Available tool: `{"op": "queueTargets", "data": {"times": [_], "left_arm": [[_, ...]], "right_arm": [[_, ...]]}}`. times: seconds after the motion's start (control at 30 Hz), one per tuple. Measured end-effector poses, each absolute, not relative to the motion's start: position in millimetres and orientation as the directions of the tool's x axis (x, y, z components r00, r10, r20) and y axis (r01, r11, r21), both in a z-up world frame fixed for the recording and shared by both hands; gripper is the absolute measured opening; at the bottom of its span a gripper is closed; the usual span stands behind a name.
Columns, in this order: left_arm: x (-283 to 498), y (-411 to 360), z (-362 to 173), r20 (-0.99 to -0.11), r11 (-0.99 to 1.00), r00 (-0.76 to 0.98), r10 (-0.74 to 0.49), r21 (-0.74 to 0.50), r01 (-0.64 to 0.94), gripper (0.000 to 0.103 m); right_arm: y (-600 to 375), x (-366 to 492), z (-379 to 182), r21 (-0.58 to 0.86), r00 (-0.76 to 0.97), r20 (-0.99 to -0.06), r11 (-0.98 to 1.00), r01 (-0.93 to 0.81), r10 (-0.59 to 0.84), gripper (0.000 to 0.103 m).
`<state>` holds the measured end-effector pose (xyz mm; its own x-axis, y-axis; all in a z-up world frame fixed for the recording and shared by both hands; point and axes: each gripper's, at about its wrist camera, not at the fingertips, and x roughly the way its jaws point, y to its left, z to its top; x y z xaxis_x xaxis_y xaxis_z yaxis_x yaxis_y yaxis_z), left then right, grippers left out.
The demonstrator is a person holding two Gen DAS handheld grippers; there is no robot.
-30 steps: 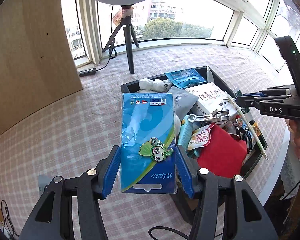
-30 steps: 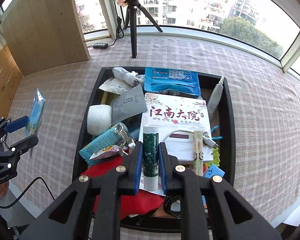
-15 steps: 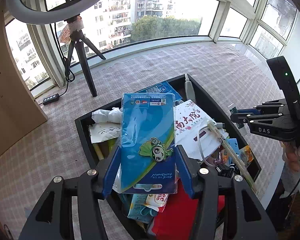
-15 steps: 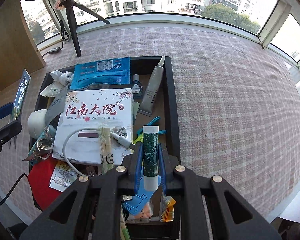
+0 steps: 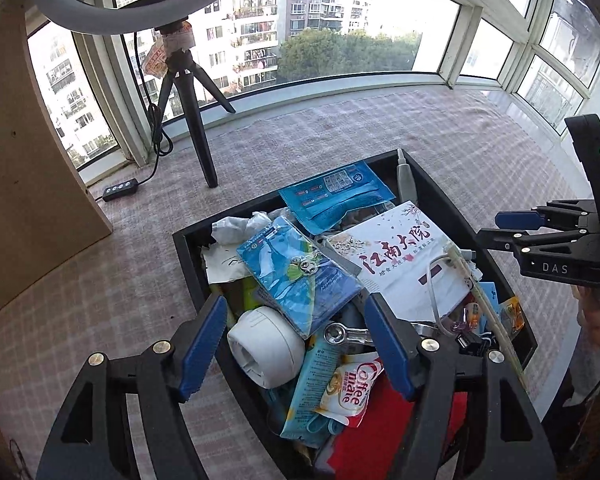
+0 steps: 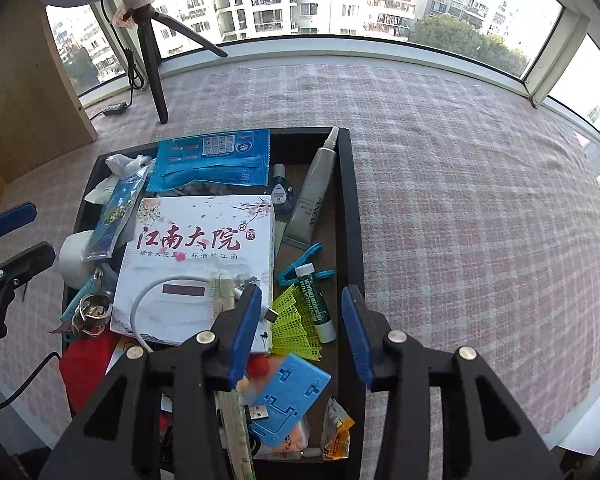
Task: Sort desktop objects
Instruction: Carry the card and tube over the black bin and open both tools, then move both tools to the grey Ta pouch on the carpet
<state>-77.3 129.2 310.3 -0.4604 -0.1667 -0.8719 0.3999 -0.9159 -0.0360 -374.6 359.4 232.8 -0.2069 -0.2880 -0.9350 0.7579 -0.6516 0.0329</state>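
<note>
Left gripper (image 5: 292,328) wide open over the black rectangular tray (image 5: 440,184), holding nothing. Blue plastic-wrapped card with frog badge (image 5: 300,276) lying atop the clutter beside the white printed box (image 5: 404,264). Right gripper (image 6: 300,320) spread open too, dark green tube (image 6: 314,300) resting on yellow mesh (image 6: 294,326) just below.
</note>
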Motion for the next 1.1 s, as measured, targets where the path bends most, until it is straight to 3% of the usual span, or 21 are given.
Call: {"op": "queueTargets", "data": {"times": [0.47,0.8,1.1], "left_arm": [[32.7,55.5,291.4,-0.902,-0.792,-0.346,-0.257,-0.008,0.610,0.069],[152.6,-15.5,262.7,-0.922,-0.609,-0.220,-0.319,0.022,0.793,0.069],[212.0,-53.6,231.3,-0.934,-0.564,-0.192,-0.301,0.012,0.826,0.069]], "right_arm": [[330.1,-304.7,259.6,0.070,-0.200,-0.899,-0.579,0.812,-0.388,0.045],[263.9,-221.9,258.8,0.111,-0.080,-0.896,-0.395,0.912,-0.437,0.046],[185.7,-136.5,229.4,0.190,0.069,-0.901,-0.247,0.950,-0.428,0.046]]}}
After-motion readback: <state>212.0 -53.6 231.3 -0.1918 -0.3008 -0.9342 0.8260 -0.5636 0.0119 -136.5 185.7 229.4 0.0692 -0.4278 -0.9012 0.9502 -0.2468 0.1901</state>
